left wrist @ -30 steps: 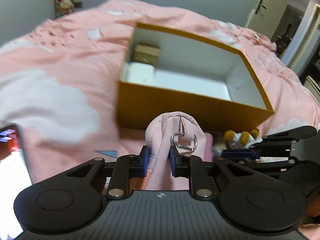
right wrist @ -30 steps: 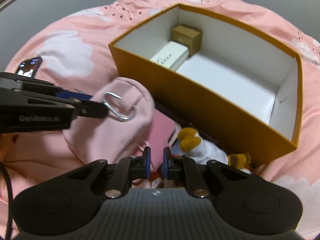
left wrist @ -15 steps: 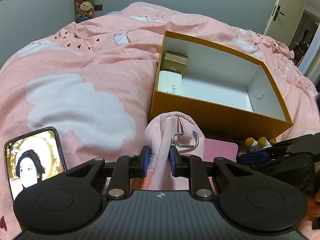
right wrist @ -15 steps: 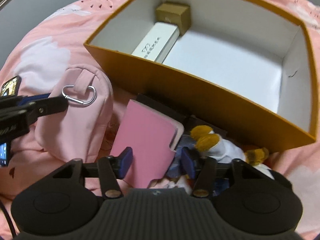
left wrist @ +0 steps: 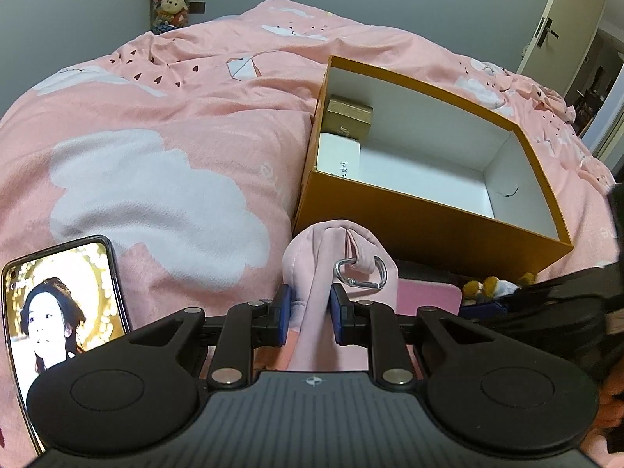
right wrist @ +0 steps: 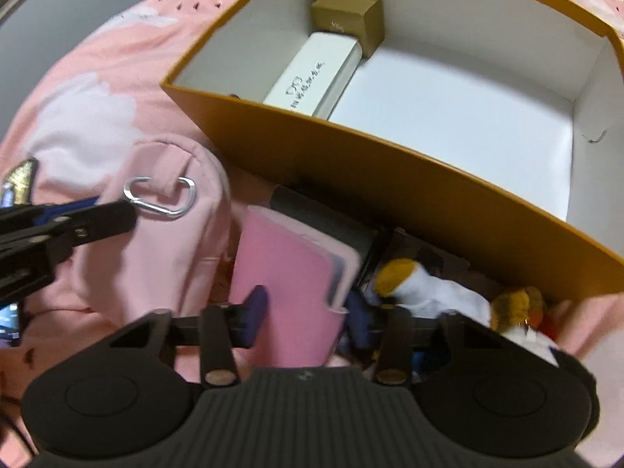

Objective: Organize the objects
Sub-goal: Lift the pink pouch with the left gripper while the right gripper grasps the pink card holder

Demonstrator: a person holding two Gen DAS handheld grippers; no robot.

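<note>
The right gripper [right wrist: 308,318] has slid over from the toy duck [right wrist: 433,292] to the pink card case [right wrist: 288,273], and its jaws have just been closing in with the case between them — they look snug on its two edges, though the picture is blurry. On the left, the left gripper [left wrist: 310,312] is still squeezed shut on the soft pink pouch [left wrist: 331,249]. Both things lie on the bed just in front of the orange box [right wrist: 390,191] — I think the case goes in there next.
</note>
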